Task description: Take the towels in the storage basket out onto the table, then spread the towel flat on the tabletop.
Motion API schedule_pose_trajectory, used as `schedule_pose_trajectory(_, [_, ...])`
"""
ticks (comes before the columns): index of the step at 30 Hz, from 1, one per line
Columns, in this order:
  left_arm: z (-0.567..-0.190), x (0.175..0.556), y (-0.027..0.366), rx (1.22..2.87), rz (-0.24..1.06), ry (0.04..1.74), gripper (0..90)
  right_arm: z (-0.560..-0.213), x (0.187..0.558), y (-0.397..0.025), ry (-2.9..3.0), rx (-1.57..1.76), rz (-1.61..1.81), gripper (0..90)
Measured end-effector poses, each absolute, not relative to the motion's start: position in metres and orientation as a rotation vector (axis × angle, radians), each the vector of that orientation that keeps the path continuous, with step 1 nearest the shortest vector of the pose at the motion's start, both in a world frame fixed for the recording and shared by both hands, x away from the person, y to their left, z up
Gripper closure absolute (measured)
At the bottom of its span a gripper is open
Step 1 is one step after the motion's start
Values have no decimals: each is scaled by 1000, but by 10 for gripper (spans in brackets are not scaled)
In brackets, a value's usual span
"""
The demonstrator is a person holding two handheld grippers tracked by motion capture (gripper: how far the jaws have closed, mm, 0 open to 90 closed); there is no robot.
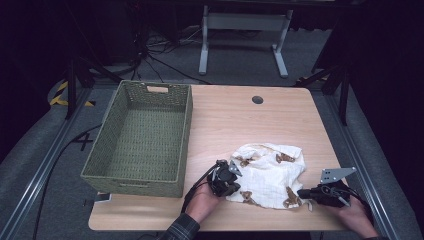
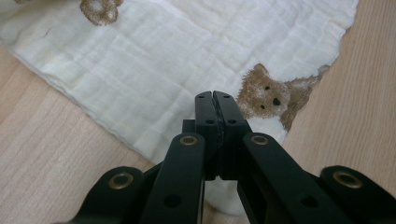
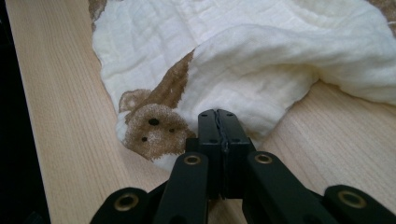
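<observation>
High view: each hand-held gripper, left [image 1: 231,172] and right [image 1: 303,193], pinches the cloth [image 1: 270,170] edge; next, probably lift together.

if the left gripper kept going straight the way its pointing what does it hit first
The bear-print cloth. The left gripper has its jaws shut right at the cloth's near edge and points across it, so more of the same cloth lies directly ahead.

High view: fixed overhead, facing forward and down, taking in the whole worktop [image 1: 260,125] from a distance. Left and right gripper views: each looks along its own black jaws, very close to the surface. Shared area: bear-print cloth [image 1: 270,172] [image 2: 187,60] [image 3: 261,60], lower right of high view.
</observation>
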State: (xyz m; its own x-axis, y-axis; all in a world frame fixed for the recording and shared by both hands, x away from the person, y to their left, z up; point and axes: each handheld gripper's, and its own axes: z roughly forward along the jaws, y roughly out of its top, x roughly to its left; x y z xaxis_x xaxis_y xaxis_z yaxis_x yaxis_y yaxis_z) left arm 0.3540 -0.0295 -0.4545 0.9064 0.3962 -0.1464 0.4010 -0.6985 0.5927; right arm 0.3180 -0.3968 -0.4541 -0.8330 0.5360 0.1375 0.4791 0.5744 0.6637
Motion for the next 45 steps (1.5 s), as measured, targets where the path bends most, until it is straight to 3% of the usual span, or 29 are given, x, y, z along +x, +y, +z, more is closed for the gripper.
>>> schedule_pose_trajectory(18, [-458, 320, -10, 2401, -125, 552, 882, -453, 289, -411, 2723, 914, 1097, 895])
schedule_pose_trajectory(22, [-453, 323, -9, 2373, -117, 556, 847, -451, 294, -411, 2695, 913, 1105, 847])
schedule_pose_trajectory(27, [-446, 335, -11, 2355, -66, 598, 797, -446, 303, -411, 2654, 933, 1128, 814])
schedule_pose_trajectory(45, [-424, 402, -19, 2271, 66, 746, 779, -430, 353, -403, 2587, 904, 1173, 752])
